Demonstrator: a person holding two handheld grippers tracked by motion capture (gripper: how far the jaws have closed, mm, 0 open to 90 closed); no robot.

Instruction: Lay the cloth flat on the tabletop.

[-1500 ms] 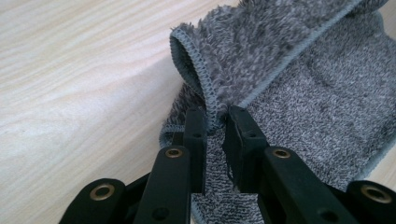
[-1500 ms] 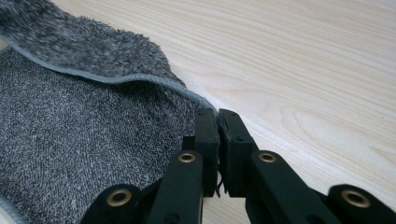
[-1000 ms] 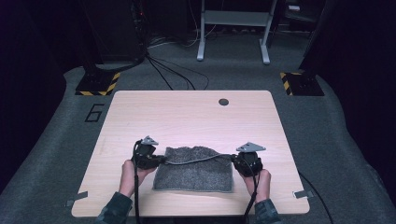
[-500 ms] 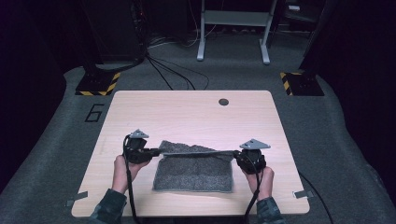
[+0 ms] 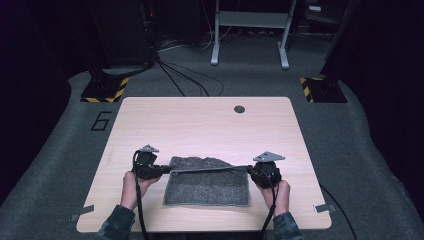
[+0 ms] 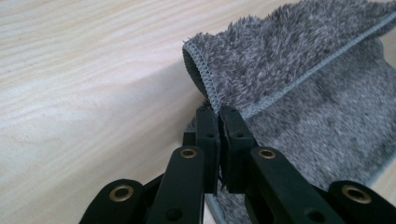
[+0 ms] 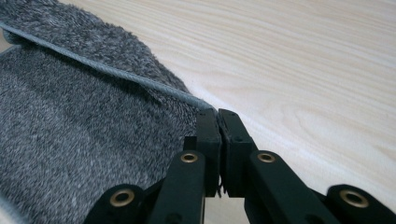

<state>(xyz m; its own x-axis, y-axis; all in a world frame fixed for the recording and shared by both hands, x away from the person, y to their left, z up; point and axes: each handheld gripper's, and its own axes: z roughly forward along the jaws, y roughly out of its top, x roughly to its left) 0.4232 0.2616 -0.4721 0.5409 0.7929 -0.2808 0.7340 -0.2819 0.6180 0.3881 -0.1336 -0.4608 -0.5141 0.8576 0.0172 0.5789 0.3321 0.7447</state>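
Seen from above: pale wooden bench [image 5: 200, 130] on grey carpet, small dark round hole [image 5: 239, 109] near its far edge. Grey fluffy towel [image 5: 207, 187] lying at the near middle of the bench, far edge lifted and pulled taut into a straight line between two hands. Left tool [image 5: 167, 171] clamped on the towel's left corner, jaws pressed together with the stitched hem [image 6: 211, 88] pinched between them. Right tool [image 5: 248, 170] clamped likewise on the right corner, jaws closed on the hem [image 7: 140, 79]. Raised edge folded over the rest of the towel, which stays flat on the bench. Left hand [image 5: 134, 184] and right hand [image 5: 277, 192] entering from the near side, dark sleeves at the wrists. Cables trailing from both tools toward the person.
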